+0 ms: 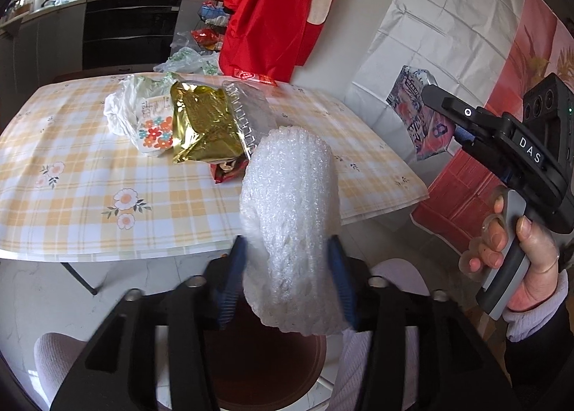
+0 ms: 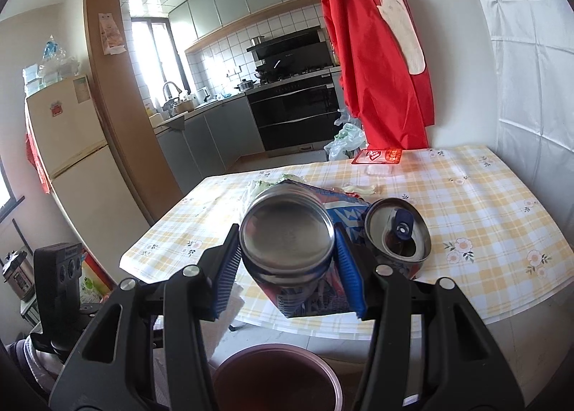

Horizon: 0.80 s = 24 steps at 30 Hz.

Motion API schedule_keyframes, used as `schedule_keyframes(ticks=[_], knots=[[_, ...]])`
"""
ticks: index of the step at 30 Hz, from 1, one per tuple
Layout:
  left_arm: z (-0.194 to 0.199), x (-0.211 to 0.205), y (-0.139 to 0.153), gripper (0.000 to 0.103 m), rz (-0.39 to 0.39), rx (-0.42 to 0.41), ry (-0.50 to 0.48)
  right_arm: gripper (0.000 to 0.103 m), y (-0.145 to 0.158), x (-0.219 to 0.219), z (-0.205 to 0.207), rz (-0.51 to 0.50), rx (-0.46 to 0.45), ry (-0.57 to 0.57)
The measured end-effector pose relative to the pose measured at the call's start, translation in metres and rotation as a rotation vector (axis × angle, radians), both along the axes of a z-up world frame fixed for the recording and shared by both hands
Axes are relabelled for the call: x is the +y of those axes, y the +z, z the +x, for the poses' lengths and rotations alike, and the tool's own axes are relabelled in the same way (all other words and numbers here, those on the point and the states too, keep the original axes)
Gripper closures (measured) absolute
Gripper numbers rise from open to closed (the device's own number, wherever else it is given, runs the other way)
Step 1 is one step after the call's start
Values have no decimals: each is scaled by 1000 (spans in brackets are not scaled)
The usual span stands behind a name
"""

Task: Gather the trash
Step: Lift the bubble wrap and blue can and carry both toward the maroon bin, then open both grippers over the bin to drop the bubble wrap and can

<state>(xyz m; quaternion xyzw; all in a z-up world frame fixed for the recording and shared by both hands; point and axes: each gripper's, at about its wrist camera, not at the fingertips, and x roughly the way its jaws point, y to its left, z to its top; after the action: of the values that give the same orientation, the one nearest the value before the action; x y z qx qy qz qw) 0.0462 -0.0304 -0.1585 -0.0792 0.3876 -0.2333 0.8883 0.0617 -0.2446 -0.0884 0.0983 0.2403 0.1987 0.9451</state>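
A white bubble-wrap roll (image 1: 290, 195) stands tilted between the blue pads of my left gripper (image 1: 287, 244). Both pads touch its sides in a wide hold, right above a dark red round bin (image 1: 265, 368). My right gripper (image 2: 287, 231) is shut on a blue drink can (image 2: 287, 235) whose silver bottom faces the camera. A second can (image 2: 398, 235), opened, hangs beside it outside the jaws, joined by blue-white wrapping. In the left wrist view the right gripper (image 1: 434, 102) holds that pack (image 1: 419, 120) in the air to the right of the table. The bin (image 2: 276, 378) lies below it too.
The checked table (image 1: 89, 195) carries a gold foil bag (image 1: 201, 124), a white plastic bag (image 1: 120, 106), a clear tray (image 1: 251, 106) and a red wrapper (image 1: 226, 172). A red packet (image 2: 380, 156) lies at its far edge. A red apron (image 1: 272, 16) hangs behind.
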Motion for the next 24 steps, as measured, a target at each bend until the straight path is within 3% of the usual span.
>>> schedule_keyframes(ticks=[1,3,8,16,24], knots=[[0,0,0,26,10,-6,16,51,0,1,0,3,3,0],[2,5,1,24,31,-30,54,51,-4,1,1,9,12,3],[-3,22,14,6,95,-118,195,51,-10,7,0,17,23,20],[-20,62,24,6,183,-242,431,51,-22,26,-11,19,21,76],[-25,91,16,6,168,-195,518,51,-41,54,-13,-21,94,152]])
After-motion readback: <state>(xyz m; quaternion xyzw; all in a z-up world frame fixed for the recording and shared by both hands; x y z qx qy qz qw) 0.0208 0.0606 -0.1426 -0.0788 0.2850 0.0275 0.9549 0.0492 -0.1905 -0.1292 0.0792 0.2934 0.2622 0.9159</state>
